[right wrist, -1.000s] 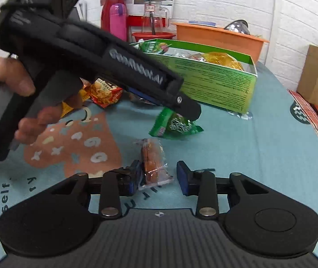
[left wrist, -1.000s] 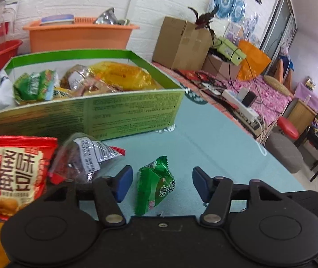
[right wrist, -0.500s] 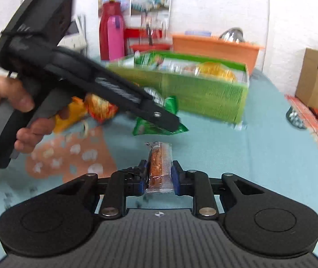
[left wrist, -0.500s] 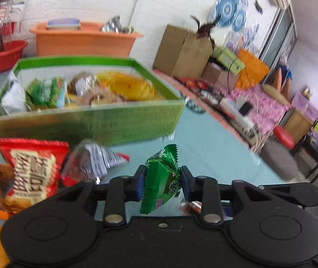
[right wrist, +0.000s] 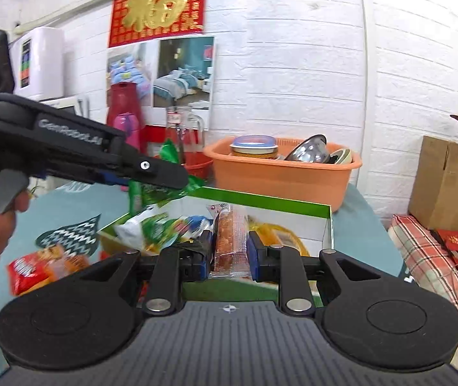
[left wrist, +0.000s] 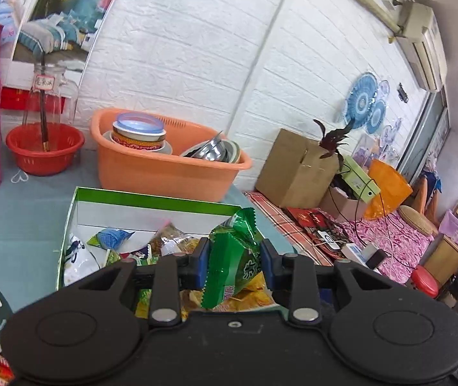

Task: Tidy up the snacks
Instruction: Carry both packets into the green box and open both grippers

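Glossy green foil packet [left wrist: 233, 257]; matt cardboard box [left wrist: 151, 204]; smooth orange plastic tub [left wrist: 164, 170].

"GenRobot.AI" on left tongs [right wrist: 164, 173]

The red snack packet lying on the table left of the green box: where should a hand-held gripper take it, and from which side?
Probably across its short width near the middle, coming from above: the red snack packet lies flat on the table, so only its two opposite edges offer a hold.

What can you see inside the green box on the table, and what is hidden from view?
Inside the green box: a loose pile of snack packets. The grippers and the held green packet cover its near part, hiding what lies there or beneath the pile.
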Available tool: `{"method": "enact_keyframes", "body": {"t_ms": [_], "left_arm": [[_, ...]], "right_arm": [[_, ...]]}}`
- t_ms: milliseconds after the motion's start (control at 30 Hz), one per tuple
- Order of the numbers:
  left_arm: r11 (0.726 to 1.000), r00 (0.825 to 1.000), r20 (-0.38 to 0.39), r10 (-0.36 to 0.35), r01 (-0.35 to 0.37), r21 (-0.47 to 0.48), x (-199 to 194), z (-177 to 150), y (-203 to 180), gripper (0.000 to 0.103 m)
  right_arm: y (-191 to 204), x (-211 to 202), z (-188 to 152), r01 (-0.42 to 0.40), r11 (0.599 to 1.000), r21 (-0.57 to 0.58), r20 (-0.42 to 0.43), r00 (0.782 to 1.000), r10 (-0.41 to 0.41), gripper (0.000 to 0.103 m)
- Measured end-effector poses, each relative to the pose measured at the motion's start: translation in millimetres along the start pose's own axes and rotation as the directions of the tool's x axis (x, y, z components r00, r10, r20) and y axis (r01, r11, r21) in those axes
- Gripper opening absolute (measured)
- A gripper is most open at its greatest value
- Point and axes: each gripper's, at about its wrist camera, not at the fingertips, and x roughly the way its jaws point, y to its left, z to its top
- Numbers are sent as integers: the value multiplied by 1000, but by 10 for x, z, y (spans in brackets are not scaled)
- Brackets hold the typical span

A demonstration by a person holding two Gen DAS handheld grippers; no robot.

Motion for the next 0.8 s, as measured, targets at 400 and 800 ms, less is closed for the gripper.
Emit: {"method": "enact_keyframes", "body": {"t_ms": [400, 800], "left_arm": [[996, 996, -6, 86, -87, -11, 306, -141, 282, 103], [997, 998, 10, 63, -62, -34, -587, -81, 80, 103]], "right_arm": [[-89, 553, -136, 33, 999, -40, -43, 998, -34, 102], [59, -293, 213, 13, 999, 45, 33, 999, -14, 103]]}}
